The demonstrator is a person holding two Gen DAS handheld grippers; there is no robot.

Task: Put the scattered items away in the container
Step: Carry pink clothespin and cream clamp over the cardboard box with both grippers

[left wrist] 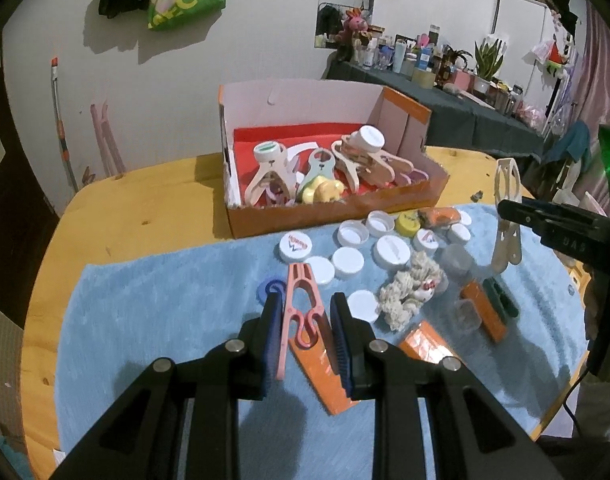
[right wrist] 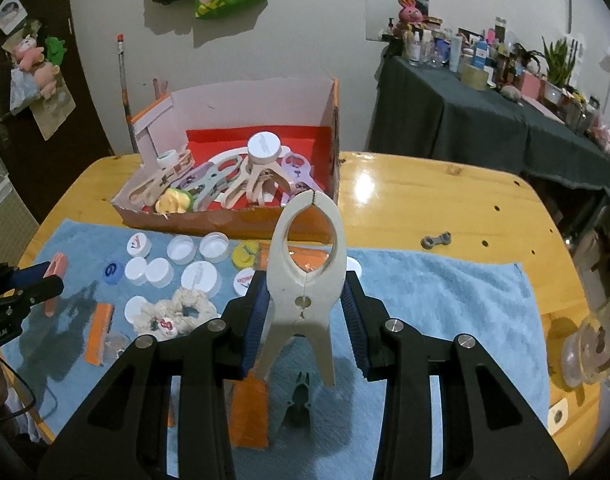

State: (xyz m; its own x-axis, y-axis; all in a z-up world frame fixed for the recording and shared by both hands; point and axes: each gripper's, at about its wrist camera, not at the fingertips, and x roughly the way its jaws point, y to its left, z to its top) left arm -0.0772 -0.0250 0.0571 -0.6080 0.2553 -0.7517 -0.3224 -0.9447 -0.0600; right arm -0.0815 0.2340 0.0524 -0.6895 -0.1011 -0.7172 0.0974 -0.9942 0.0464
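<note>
Clamped in left gripper [left wrist: 305, 336]: pink plastic clothes peg [left wrist: 303, 304]. Clamped in right gripper [right wrist: 305, 320]: cream plastic clothes peg [right wrist: 305, 264]. Several pegs already in orange cardboard box [left wrist: 329, 210]; white bottle caps [left wrist: 347, 262] left on blue towel [left wrist: 153, 320].

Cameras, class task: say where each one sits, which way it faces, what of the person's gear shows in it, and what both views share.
Left wrist: on the left gripper, looking down its fingers over the towel to the box; it grips a pink clip; the right gripper enters at right.
Right wrist: on the right gripper, facing the same box; it grips a cream clip; the left gripper shows at left.
Shared: box, towel, caps, both clips.
</note>
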